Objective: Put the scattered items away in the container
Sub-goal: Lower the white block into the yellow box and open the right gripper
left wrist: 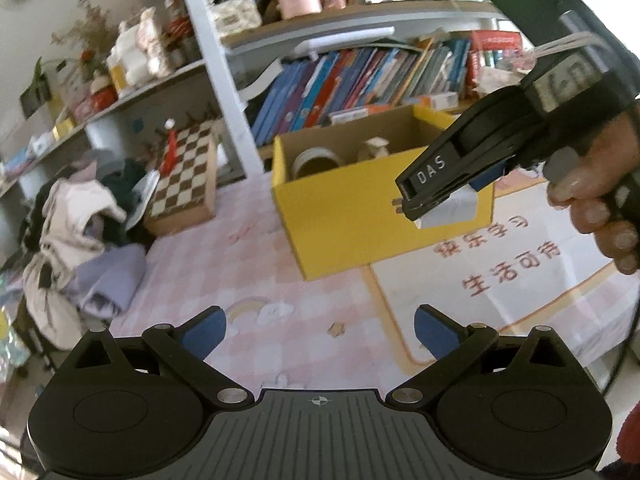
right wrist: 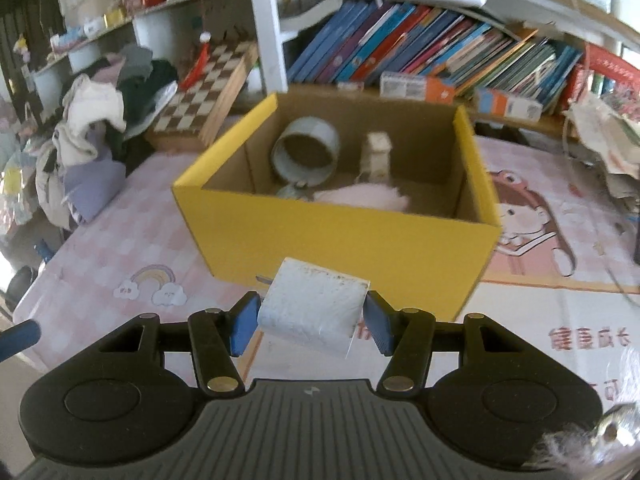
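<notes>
a white block [right wrist: 314,310] is held between the right gripper [right wrist: 312,320] fingers, short of the yellow box [right wrist: 340,240]. the left gripper [left wrist: 320,328] fingers are spread wide, empty. released early, the block would likely miss the box.

Place: a lived-in home room, most likely a child's study or play corner.
Shelving: white shelves [right wrist: 268,24] packed with leaning rows of colourful children's books [right wrist: 420,48], plus jars, boxes and trinkets on the upper levels [left wrist: 144,44].
Table cover: a pink checked cloth [left wrist: 248,264] printed with a rainbow and clouds [right wrist: 154,284], a cartoon child [right wrist: 524,216] and Chinese characters [left wrist: 500,252] (red lettering, partly blurred).
Games: a wooden chessboard box [left wrist: 184,176] leaning at the back of the table.
Laundry: a loose heap of clothes [left wrist: 84,216] piled at the table's left end.
Storage: a yellow cardboard box [right wrist: 340,240] holding small household odds and ends.
</notes>
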Demonstrator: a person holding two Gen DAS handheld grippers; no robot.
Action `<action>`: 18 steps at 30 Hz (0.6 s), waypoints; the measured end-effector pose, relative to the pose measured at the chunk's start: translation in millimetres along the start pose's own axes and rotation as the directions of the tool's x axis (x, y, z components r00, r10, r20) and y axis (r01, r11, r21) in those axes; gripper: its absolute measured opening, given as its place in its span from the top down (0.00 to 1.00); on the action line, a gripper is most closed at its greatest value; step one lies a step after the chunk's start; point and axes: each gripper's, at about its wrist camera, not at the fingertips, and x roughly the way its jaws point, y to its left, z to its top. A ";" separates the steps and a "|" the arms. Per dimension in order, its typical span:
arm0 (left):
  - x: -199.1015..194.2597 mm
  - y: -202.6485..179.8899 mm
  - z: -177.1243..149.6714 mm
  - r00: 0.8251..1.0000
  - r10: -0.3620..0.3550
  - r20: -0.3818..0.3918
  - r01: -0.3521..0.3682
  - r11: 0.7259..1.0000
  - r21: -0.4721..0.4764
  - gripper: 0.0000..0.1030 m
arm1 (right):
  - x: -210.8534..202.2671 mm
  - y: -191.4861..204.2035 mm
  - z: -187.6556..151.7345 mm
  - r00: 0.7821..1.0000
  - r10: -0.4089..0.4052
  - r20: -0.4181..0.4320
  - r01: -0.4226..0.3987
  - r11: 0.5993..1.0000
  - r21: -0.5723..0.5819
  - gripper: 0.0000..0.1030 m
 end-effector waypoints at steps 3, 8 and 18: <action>4.0 -5.2 6.6 1.000 -0.016 0.018 0.016 1.000 0.017 0.01 | -13.1 -7.7 1.2 1.000 -0.008 0.029 0.007 1.000 0.003 0.50; 13.8 -10.8 18.5 0.999 -0.038 0.039 0.036 0.999 0.041 0.01 | -24.8 -19.3 7.8 0.998 -0.013 0.068 0.013 1.000 -0.009 0.54; 32.7 -6.8 41.1 0.996 -0.035 0.087 0.031 0.998 0.046 0.01 | -39.1 -32.8 38.9 0.988 0.029 0.149 -0.022 0.999 -0.046 0.54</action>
